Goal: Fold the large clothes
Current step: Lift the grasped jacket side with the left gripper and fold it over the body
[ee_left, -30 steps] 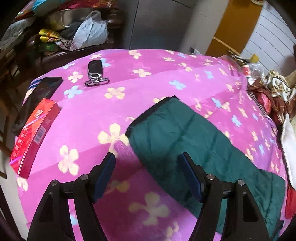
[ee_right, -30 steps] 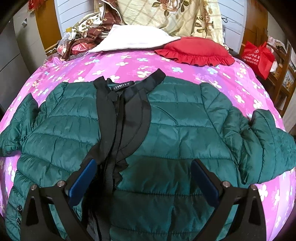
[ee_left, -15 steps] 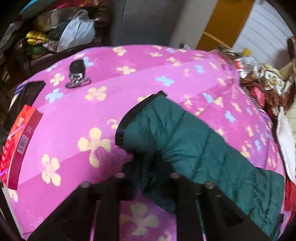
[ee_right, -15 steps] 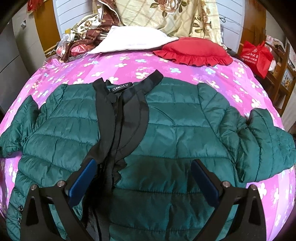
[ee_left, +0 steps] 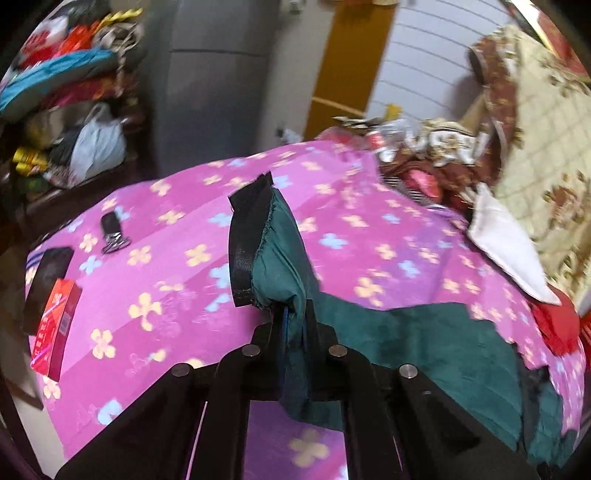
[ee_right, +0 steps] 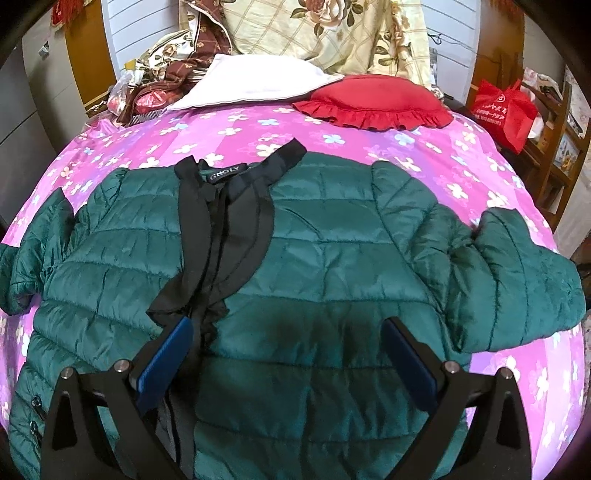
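A dark green quilted jacket (ee_right: 325, 258) with black collar and placket lies spread front up on a pink flowered bedspread (ee_right: 369, 147). My left gripper (ee_left: 293, 317) is shut on the jacket's left sleeve (ee_left: 280, 254) near its black cuff (ee_left: 245, 236) and holds the sleeve end raised off the bed. My right gripper (ee_right: 288, 354) is open and empty, low over the jacket's lower front, its blue pads (ee_right: 164, 362) on either side of the chest panel. The right sleeve (ee_right: 517, 280) lies bent at the bed's right side.
A red box (ee_left: 55, 328), a black phone (ee_left: 46, 280) and a car key (ee_left: 110, 230) lie on the bed's left edge. A red frilled cushion (ee_right: 373, 99), a white pillow (ee_right: 258, 85) and heaped floral bedding (ee_right: 332, 33) sit at the head. A red bag (ee_right: 504, 110) hangs at the right.
My left gripper closed on the sleeve near the cuff and lifted it up off the bed, swinging toward the jacket body. My right gripper stayed open over the jacket, edging slightly forward.
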`<state>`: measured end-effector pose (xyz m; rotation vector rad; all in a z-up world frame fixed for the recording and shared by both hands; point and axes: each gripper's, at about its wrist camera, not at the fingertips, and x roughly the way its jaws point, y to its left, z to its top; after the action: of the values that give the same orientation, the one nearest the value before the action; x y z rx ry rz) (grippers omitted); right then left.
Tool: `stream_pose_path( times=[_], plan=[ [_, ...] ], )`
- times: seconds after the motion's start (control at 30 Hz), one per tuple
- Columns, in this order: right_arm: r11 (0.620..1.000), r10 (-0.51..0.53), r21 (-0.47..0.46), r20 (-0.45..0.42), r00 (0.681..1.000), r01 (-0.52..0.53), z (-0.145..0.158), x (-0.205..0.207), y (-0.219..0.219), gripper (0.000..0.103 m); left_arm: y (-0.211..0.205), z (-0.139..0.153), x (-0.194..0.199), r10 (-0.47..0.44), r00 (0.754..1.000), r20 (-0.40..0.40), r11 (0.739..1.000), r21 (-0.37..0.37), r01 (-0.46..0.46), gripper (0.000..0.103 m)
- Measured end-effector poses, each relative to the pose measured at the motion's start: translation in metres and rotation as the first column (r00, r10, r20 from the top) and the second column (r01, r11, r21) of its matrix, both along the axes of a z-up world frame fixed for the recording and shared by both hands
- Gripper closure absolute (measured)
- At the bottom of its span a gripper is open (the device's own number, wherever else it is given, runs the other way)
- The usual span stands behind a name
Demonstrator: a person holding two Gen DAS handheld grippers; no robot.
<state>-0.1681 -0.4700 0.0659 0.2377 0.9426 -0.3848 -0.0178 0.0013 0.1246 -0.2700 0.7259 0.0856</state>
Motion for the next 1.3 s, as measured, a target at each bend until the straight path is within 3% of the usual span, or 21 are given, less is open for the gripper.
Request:
stream_pose_path(
  times=[0.23, 0.53, 0.7, 1.3],
  plan=[
    [0.999, -0.03, -0.014, 0.008, 1.0, 0.03, 0.007, -0.016, -0.017, 0.0, -0.06, 0.027, -0.023, -0.147, 0.988, 0.038, 0.989, 0.019, 0.147, 0.103],
    [0.999, -0.048, -0.012, 0.015, 0.999, 0.048, 0.011, -0.032, -0.032, 0.0, -0.144, 0.041, -0.053, -0.333, 0.942, 0.045, 0.941, 0.086, 0.328, 0.103],
    [0.998, -0.056, -0.002, 0.016, 0.998, 0.056, 0.011, -0.037, -0.037, 0.0, -0.18, 0.036, -0.064, -0.383, 0.923, 0.024, 0.919, 0.108, 0.379, 0.103],
    [0.998, -0.062, -0.008, 0.003, 0.998, 0.062, 0.006, -0.049, -0.045, 0.0, -0.248, 0.015, -0.094, -0.503, 0.863, -0.052, 0.854, 0.121, 0.505, 0.103]
  ],
)
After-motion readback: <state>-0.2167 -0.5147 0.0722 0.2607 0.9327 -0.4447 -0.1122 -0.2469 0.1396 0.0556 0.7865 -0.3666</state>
